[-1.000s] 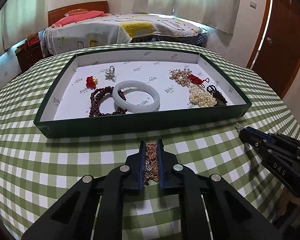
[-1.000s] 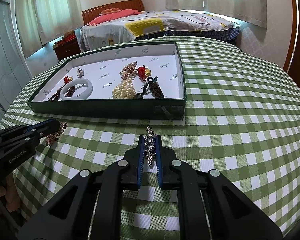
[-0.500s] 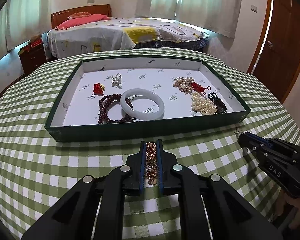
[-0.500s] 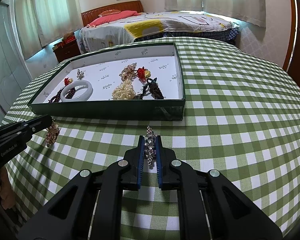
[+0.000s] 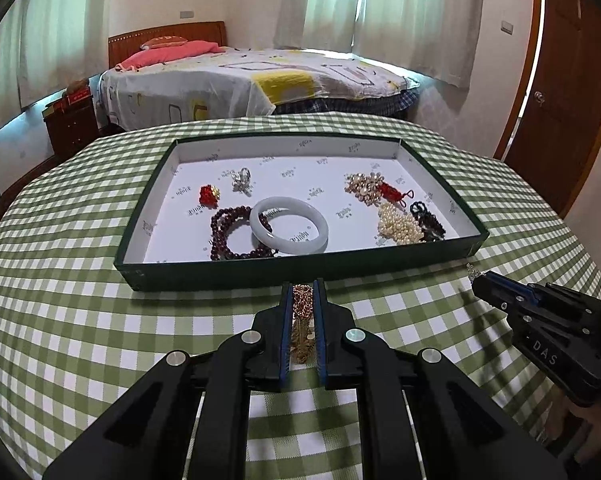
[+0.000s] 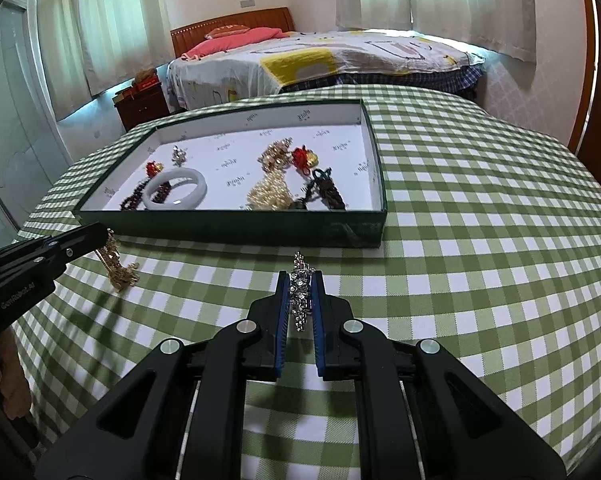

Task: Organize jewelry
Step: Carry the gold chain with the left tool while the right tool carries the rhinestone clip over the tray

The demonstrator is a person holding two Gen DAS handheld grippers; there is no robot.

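My left gripper (image 5: 302, 294) is shut on a gold and red chain (image 5: 301, 322), which hangs from its jaws above the checked cloth; the right wrist view shows the same chain (image 6: 116, 266) dangling at the left. A sparkling silver rhinestone piece (image 6: 300, 288) is pinched in my right gripper (image 6: 300, 280), which is shut on it just in front of the green tray (image 6: 236, 226). Inside the tray (image 5: 292, 270) lie a white bangle (image 5: 288, 230), dark red beads (image 5: 228, 236), a pearl cluster (image 5: 398, 226), a red charm (image 5: 209, 194) and a silver ring (image 5: 241, 179).
The round table carries a green checked cloth (image 5: 60, 300) and curves away on all sides. A bed (image 5: 252, 80) stands behind it, a wooden nightstand (image 5: 70, 120) at the left and a brown door (image 5: 564, 92) at the right. A hand (image 6: 4, 372) grips the left tool.
My left gripper has risen and drawn back from the tray, lifting the gold chain off the cloth. The right gripper and its silver piece have stayed in place.
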